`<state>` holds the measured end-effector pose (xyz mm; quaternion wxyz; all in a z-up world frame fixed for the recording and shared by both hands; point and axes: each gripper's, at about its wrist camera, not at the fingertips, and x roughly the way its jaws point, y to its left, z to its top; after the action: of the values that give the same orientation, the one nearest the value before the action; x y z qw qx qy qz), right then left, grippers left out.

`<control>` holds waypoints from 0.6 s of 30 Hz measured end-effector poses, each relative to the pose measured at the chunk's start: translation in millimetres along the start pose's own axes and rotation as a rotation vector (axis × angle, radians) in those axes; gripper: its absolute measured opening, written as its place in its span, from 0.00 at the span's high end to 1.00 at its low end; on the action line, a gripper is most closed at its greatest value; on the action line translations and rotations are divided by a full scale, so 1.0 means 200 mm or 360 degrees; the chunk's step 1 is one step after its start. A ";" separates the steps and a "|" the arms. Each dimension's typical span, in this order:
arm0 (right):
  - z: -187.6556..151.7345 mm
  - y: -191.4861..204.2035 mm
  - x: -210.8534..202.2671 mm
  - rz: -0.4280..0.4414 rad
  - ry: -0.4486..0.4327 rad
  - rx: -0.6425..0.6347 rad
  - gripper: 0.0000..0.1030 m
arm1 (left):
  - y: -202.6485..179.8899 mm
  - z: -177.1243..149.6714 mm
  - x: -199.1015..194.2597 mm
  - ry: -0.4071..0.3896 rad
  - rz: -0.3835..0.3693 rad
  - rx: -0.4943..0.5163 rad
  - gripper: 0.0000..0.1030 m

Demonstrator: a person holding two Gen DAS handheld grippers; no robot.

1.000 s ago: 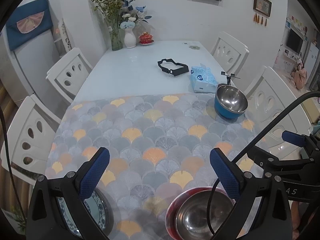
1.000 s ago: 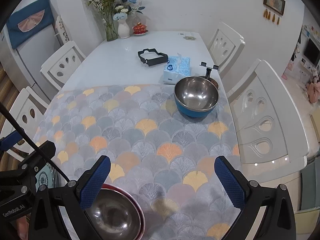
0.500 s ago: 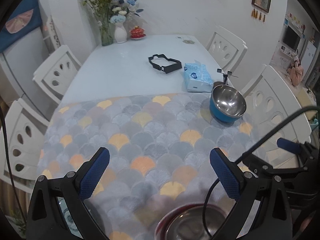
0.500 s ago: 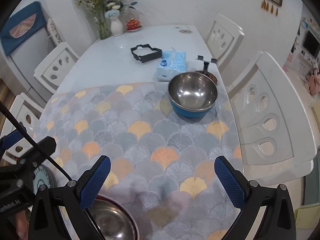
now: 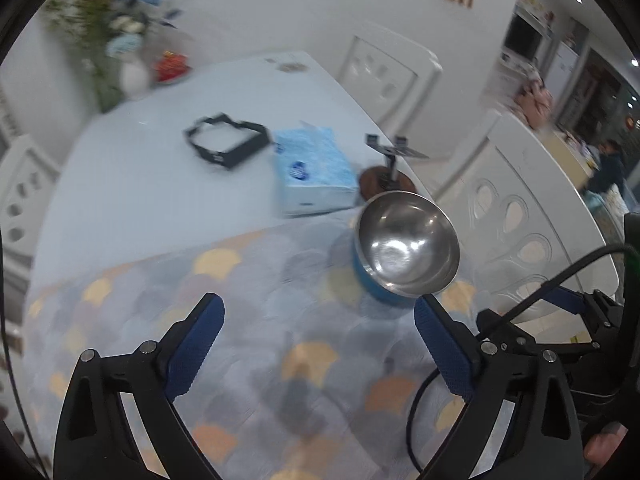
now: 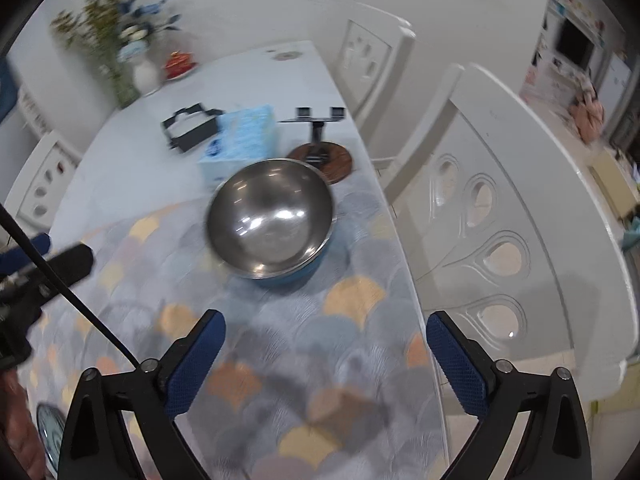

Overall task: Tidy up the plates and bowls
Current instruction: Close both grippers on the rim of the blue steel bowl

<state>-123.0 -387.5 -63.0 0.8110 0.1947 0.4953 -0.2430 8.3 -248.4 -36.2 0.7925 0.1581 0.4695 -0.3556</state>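
Note:
A steel bowl with a blue outside (image 5: 406,254) (image 6: 272,222) stands on the fan-patterned mat (image 5: 256,320) near the table's right edge. My left gripper (image 5: 320,344) is open and empty, and the bowl is ahead of its right finger. My right gripper (image 6: 326,356) is open and empty, just short of the bowl. A blue-patterned plate (image 6: 50,432) shows at the bottom left of the right wrist view. The red bowl is out of view.
Behind the bowl are a blue tissue pack (image 5: 312,170), a black strap (image 5: 226,144) and a phone stand on a round wooden base (image 6: 320,156). Vases with flowers (image 5: 132,72) stand at the far end. White chairs (image 6: 512,216) line the right side.
Both grippers have moved forward and to the right toward the blue bowl, which now looks larger. The red bowl has dropped out of both views. Both stay open.

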 end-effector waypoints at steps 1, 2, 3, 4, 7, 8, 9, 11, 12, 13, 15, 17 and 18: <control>0.02 -0.02 0.03 0.0008 0.0015 0.0026 0.06 | -0.01 0.02 0.05 0.0026 -0.0040 -0.0008 0.07; 0.04 -0.04 0.07 0.0024 0.0034 0.0056 0.08 | -0.01 0.04 0.09 0.0042 -0.0073 -0.0017 0.08; 0.06 -0.06 0.11 0.0048 0.0055 0.0092 0.11 | -0.02 0.06 0.15 0.0071 -0.0129 -0.0035 0.11; 0.08 -0.08 0.14 0.0066 0.0071 0.0120 0.13 | -0.02 0.07 0.20 0.0096 -0.0167 -0.0050 0.14; 0.12 -0.10 0.24 0.0122 0.0114 0.0205 0.21 | -0.02 0.12 0.36 0.0197 -0.0292 -0.0133 0.24; 0.14 -0.11 0.28 0.0157 0.0136 0.0242 0.23 | -0.01 0.13 0.42 0.0226 -0.0328 -0.0172 0.25; 0.15 -0.11 0.31 0.0182 0.0147 0.0265 0.25 | 0.00 0.13 0.46 0.0242 -0.0346 -0.0199 0.25; 0.16 -0.11 0.35 0.0211 0.0168 0.0293 0.26 | 0.00 0.14 0.51 0.0262 -0.0356 -0.0231 0.26; 0.16 -0.11 0.38 0.0210 0.0179 0.0299 0.29 | 0.01 0.14 0.53 0.0266 -0.0353 -0.0237 0.28; 0.17 -0.11 0.40 0.0212 0.0190 0.0303 0.31 | 0.01 0.13 0.54 0.0269 -0.0348 -0.0236 0.29; 0.17 -0.11 0.43 0.0214 0.0203 0.0309 0.35 | 0.00 0.14 0.57 0.0273 -0.0341 -0.0227 0.29; 0.17 -0.11 0.46 0.0217 0.0210 0.0323 0.36 | 0.00 0.14 0.59 0.0274 -0.0340 -0.0209 0.33; 0.18 -0.11 0.47 0.0220 0.0213 0.0328 0.39 | -0.01 0.14 0.60 0.0276 -0.0339 -0.0202 0.37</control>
<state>-74.6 -443.9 -133.7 0.7668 0.3264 0.5060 -0.2225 60.7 -315.1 -124.2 0.7152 0.0871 0.5718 -0.3923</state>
